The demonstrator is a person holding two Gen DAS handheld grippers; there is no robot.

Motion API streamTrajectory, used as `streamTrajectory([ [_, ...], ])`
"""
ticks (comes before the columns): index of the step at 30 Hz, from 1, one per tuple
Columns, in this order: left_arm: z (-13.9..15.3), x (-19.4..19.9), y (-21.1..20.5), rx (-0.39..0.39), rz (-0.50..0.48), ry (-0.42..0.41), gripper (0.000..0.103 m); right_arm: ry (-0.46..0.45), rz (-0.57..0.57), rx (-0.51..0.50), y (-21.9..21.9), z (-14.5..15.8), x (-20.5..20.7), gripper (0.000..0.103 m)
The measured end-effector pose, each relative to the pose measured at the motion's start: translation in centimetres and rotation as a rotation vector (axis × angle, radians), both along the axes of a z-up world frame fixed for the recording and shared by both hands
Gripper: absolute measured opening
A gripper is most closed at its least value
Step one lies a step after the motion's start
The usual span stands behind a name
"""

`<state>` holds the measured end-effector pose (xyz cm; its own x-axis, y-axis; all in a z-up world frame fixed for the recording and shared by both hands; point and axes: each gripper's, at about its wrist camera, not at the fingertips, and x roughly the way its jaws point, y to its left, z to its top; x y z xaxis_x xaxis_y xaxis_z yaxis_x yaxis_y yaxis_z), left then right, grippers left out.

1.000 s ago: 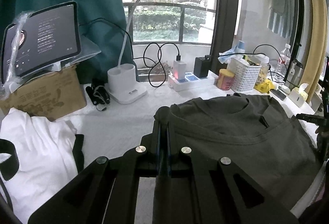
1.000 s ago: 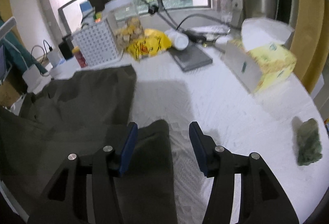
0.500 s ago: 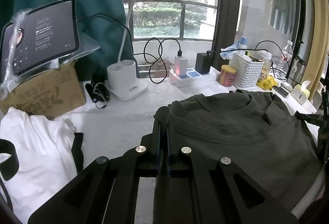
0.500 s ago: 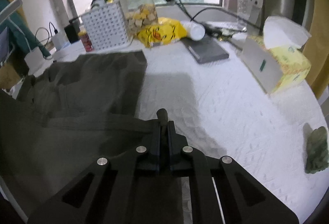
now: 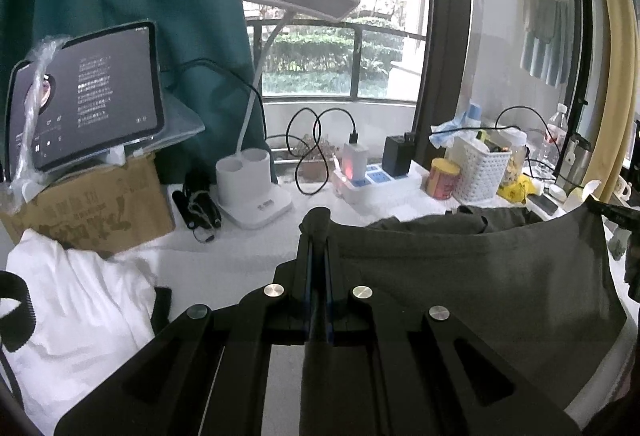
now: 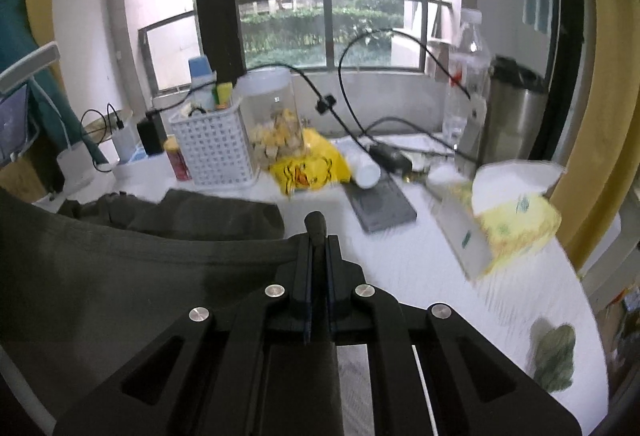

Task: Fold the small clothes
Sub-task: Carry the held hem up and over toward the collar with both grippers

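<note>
The left gripper (image 5: 316, 232) is clenched on one corner of the dark grey T-shirt (image 5: 472, 276) and the right gripper (image 6: 318, 232) on the opposite corner, so its edge hangs stretched between them above the white table (image 6: 420, 268). Beyond it the rest of the shirt lies bunched on the table, before a white basket (image 6: 216, 152), power strip (image 5: 380, 184) and desk lamp (image 5: 256, 192)

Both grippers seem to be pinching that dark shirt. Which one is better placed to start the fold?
Neither alone, probably. The left gripper and right gripper each clamp a corner of the dark shirt, its edge stretched between them above the white table, so both should move together.
</note>
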<state>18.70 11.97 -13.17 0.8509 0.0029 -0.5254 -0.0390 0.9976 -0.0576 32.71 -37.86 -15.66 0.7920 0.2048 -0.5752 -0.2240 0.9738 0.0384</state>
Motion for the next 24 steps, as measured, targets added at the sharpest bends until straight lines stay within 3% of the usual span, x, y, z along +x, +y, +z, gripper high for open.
streamTrajectory([
  [24, 1.0, 6.1, 1.9, 0.056, -0.013, -0.065, 0.003, -0.122, 0.032, -0.052, 2.8, 4.1, 5.4, 0.007],
])
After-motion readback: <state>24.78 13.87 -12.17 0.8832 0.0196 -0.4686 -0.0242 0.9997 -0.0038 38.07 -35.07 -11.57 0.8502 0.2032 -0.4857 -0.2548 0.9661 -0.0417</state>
